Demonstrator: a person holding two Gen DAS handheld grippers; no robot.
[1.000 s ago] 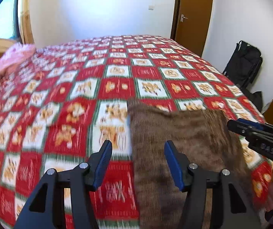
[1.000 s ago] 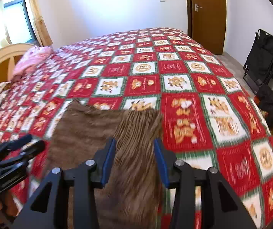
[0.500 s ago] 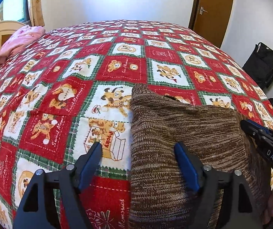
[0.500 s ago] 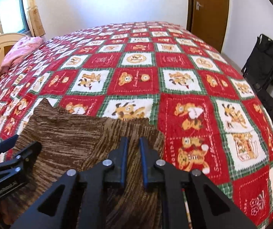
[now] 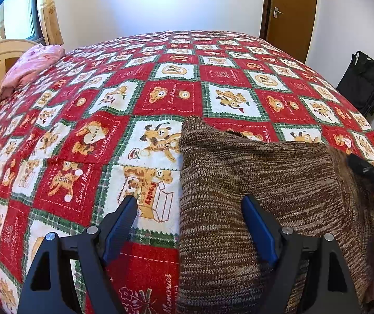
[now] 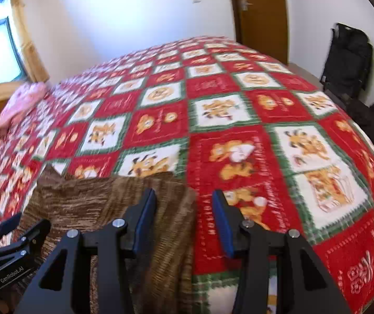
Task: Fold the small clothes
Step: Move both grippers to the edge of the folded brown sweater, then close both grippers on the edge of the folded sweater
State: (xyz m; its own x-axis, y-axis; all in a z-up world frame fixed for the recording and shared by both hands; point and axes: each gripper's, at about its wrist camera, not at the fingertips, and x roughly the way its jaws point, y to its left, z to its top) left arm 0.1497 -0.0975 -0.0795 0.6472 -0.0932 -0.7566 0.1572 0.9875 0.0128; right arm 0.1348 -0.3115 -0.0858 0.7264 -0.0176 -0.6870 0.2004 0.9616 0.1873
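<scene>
A brown knitted garment (image 5: 260, 183) lies folded on the red, white and green patchwork bedspread (image 5: 171, 96). My left gripper (image 5: 189, 219) is open and empty, straddling the garment's left edge. My right gripper (image 6: 184, 217) is open and empty over the garment's right edge (image 6: 124, 209). The right gripper also shows at the far right of the left wrist view (image 5: 372, 178), and the left gripper at the bottom left of the right wrist view (image 6: 9, 238).
A pink cloth bundle (image 5: 29, 65) lies at the bed's far left by a wooden headboard (image 5: 1, 55). A black bag (image 5: 364, 81) stands on the floor to the right, near a brown door (image 5: 289, 7).
My right gripper was shut half a second ago and has now opened and shifted to the right, off the garment. My left gripper stayed open and moved slightly forward.
</scene>
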